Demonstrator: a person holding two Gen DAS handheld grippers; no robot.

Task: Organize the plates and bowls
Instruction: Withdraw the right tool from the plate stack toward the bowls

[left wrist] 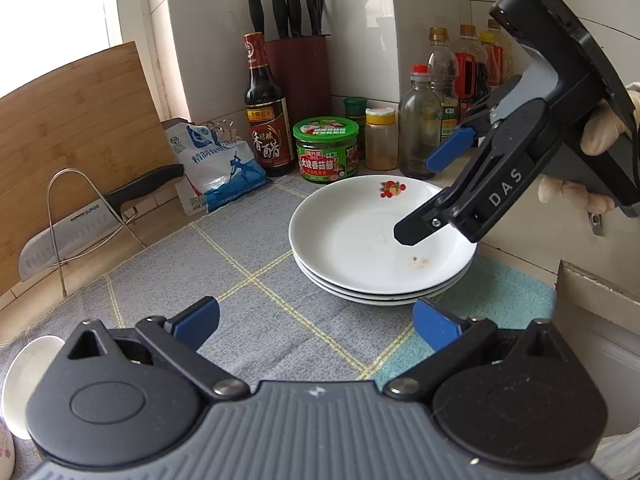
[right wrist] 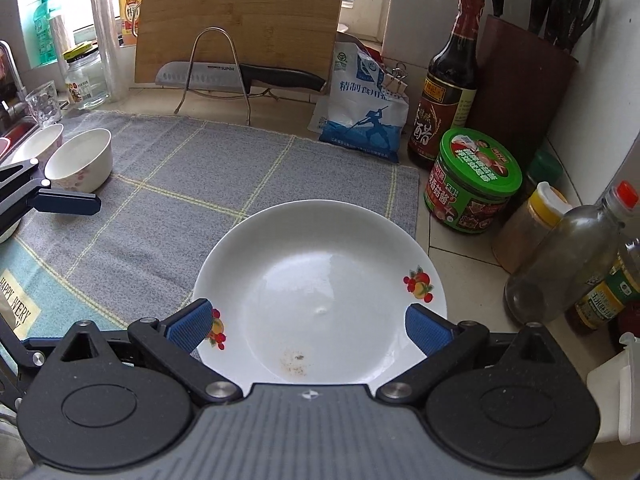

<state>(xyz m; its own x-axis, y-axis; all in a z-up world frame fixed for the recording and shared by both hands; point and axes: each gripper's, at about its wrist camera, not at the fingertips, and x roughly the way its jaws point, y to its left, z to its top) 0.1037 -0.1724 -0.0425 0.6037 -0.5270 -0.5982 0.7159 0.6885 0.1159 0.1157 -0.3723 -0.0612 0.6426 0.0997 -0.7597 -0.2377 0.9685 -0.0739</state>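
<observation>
Condiment jars [right wrist: 474, 182] and bottles [right wrist: 444, 80] just beside stacked plates [left wrist: 372, 232], right tongs [right wrist: 316, 326] overhead.

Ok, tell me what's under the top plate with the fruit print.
Under the top plate two more white plates show at their rims, stacked on the grey mat. Their insides are covered.

White fruit-printed plates [left wrist: 372, 240]; grey yellow-checked mat [right wrist: 168, 172]; blue-padded black tongs [right wrist: 312, 326].
</observation>
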